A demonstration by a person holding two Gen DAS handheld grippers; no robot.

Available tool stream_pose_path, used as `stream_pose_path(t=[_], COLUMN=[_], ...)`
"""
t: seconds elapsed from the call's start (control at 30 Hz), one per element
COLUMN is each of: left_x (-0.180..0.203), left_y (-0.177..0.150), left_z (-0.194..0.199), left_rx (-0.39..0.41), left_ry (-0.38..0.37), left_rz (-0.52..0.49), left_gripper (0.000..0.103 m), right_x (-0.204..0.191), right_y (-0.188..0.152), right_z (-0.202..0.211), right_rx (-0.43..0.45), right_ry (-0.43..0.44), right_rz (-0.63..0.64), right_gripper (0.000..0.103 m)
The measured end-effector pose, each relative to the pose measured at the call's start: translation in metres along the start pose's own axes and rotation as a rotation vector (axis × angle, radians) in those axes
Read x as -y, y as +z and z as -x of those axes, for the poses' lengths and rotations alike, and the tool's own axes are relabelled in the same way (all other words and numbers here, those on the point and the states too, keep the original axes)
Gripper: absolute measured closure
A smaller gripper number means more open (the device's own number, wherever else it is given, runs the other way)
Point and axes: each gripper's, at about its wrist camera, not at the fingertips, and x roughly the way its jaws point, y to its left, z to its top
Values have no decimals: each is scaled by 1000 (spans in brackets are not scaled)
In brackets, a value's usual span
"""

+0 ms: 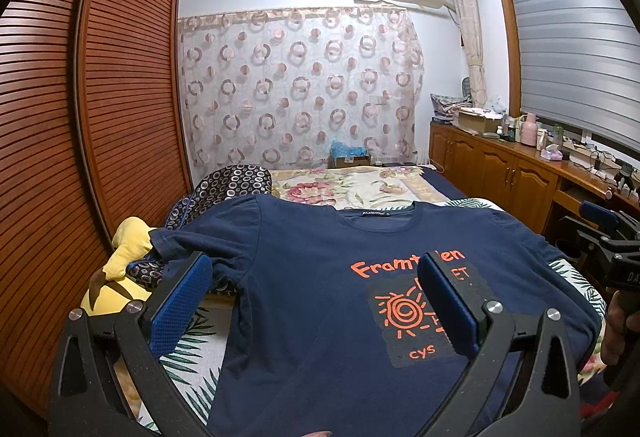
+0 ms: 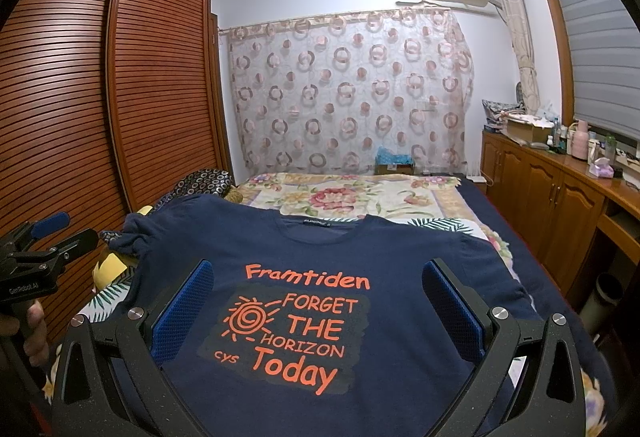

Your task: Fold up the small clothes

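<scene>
Navy T-shirt (image 2: 360,257) lies spread face up on the bed (image 2: 472,197), its collar toward the floral blanket (image 2: 340,197) and its orange print, a sun above the words "Framtiden" and "Forget the horizon today", turned up to us. We hold the left gripper (image 1: 316,297) over the shirt's left half, its blue-padded fingers spread wide with nothing between them; one finger hangs above the bunched sleeve (image 1: 176,237), the other above the print. We hold the right gripper (image 2: 316,301) over the middle of the shirt, spread just as wide and empty, its fingers on either side of the print. Beside the shirt's bunched sleeve sits a yellow plush toy (image 1: 120,261), with a louvred wooden wardrobe (image 2: 120,97) beyond it. On the shirt's far side from the wardrobe runs a wooden cabinet (image 2: 560,189) cluttered with bottles.
</scene>
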Motion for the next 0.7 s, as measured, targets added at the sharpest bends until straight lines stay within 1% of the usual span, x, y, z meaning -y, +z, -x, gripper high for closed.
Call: stream_pose_path(t=[0.33,0.4,0.7], left_x=[0,2,3], left_y=[1,-6,-7], left_z=[0,-3,-2], left_rx=[-6,-9,-12], left_ry=[2,2,1], left_rz=[0,-3,-4], left_gripper=[0,0,0], right_x=[0,0,-1], right_y=[0,0,-2], right_z=[-1,-2,-1], right_rx=[-1,-2,-6], right_ry=[1,1,2], right_rz=[-2,-1,-3], right_gripper=[0,0,0])
